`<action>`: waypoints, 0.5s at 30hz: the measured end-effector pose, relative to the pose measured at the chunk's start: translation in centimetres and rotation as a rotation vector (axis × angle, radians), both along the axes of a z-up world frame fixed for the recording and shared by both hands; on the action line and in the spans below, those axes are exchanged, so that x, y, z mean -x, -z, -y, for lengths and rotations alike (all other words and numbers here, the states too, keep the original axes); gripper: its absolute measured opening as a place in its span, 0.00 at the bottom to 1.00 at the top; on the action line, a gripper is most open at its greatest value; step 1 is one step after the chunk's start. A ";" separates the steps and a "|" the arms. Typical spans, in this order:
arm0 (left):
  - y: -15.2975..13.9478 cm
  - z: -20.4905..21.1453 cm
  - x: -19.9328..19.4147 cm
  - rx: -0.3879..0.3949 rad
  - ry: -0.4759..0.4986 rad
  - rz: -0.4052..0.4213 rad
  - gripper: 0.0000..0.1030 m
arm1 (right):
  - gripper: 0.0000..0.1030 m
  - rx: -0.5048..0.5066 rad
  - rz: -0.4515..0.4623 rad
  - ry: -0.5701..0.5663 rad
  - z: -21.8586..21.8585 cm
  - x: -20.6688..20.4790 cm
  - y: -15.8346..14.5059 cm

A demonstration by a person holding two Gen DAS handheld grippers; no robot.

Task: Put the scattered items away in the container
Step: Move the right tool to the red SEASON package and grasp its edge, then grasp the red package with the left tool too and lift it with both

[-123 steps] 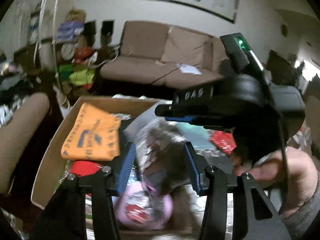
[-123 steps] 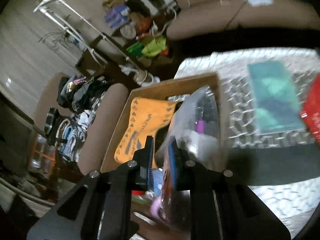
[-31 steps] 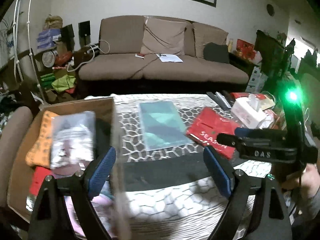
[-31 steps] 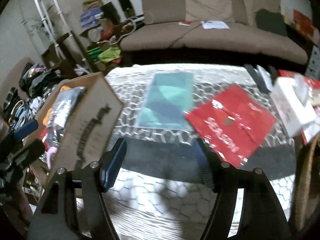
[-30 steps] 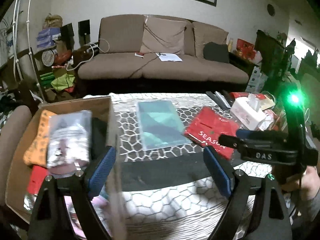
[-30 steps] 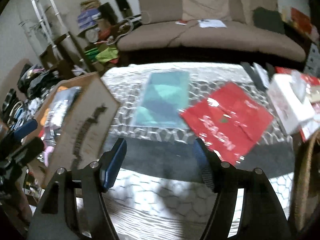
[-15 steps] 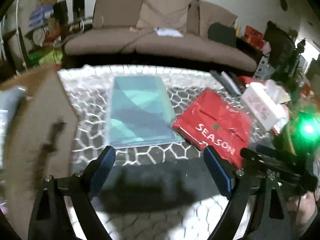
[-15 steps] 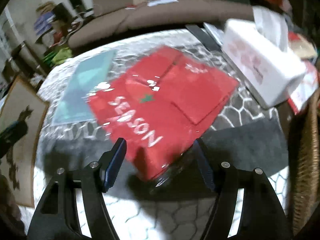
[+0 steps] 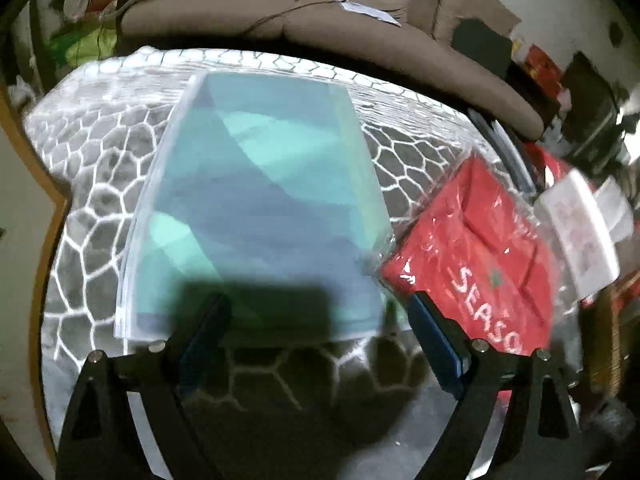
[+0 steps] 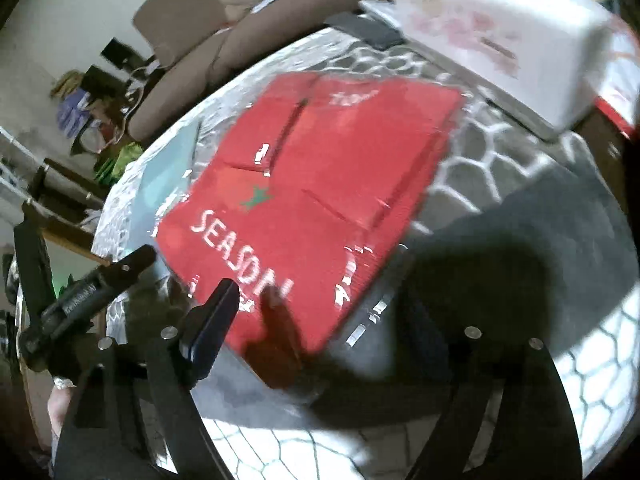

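A flat teal packet in clear plastic [image 9: 256, 208] lies on the honeycomb-patterned table cover. My left gripper [image 9: 320, 332] hovers open over its near edge, one finger on each side, the pads not touching it. A red packet printed "SEASON" [image 10: 320, 184] lies to the right of the teal one [image 10: 168, 168]. My right gripper [image 10: 320, 320] is tilted above the red packet's near corner; its jaws are opening and press on nothing. The cardboard box shows only as a brown edge [image 9: 36, 168] at far left.
A white tissue box [image 10: 492, 28] stands just beyond the red packet [image 9: 480, 256], on flat dark items. The left gripper's body [image 10: 88, 288] is close at the right gripper's left. A brown sofa [image 9: 320, 20] runs behind the table, with clutter to its left.
Both grippers have left the box and come down toward the table, the left over the teal packet, the right over the red one. The right gripper has rolled and its fingers stand wider.
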State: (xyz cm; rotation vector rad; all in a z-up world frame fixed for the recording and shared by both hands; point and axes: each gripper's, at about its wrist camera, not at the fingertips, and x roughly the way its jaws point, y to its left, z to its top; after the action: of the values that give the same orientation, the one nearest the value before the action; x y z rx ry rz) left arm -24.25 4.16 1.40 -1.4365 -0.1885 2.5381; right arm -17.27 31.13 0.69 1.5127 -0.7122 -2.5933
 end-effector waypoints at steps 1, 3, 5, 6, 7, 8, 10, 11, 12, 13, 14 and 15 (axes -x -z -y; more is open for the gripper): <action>0.0 -0.8 0.1 0.002 0.022 0.000 0.89 | 0.81 -0.015 0.001 -0.002 0.1 0.4 0.0; -0.1 -2.7 0.4 0.019 0.059 0.001 0.89 | 0.79 -0.021 0.007 0.014 0.1 1.0 0.1; 0.0 -5.1 0.6 0.040 0.116 0.003 0.88 | 0.60 -0.056 0.012 0.029 0.5 1.7 0.0; 0.0 -6.3 0.3 0.032 0.149 -0.001 0.81 | 0.52 -0.089 0.016 0.023 0.8 1.9 0.0; -0.1 -7.2 0.0 0.049 0.165 -0.006 0.62 | 0.33 -0.106 0.018 0.011 1.0 1.9 -0.1; -0.1 -8.0 -0.3 0.100 0.161 -0.018 0.51 | 0.28 -0.091 0.016 -0.001 1.1 2.0 -0.1; -0.2 -8.6 -0.6 0.133 0.147 -0.023 0.29 | 0.25 -0.079 0.012 0.006 1.0 1.9 0.0; -0.3 -8.3 -0.6 0.111 0.136 -0.015 0.27 | 0.20 -0.072 0.005 0.011 0.9 1.8 -0.1; -0.5 -7.8 -0.7 0.084 0.121 -0.007 0.19 | 0.18 -0.070 -0.009 0.018 0.7 1.6 -0.2; -1.0 -7.4 -0.9 0.060 0.111 -0.012 0.16 | 0.15 -0.083 -0.030 0.011 1.0 1.4 -0.6; -1.6 -7.3 -1.4 0.051 0.112 -0.025 0.15 | 0.13 -0.106 -0.050 0.001 1.4 1.1 -0.9; -2.5 -7.2 -2.1 0.051 0.124 -0.050 0.14 | 0.13 -0.146 -0.072 -0.022 2.3 0.7 -1.6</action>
State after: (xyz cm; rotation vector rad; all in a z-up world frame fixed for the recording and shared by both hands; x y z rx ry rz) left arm -22.17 11.35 3.87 -1.3565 -0.0254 2.4922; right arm -17.97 28.87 2.28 1.4456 -0.5070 -2.7209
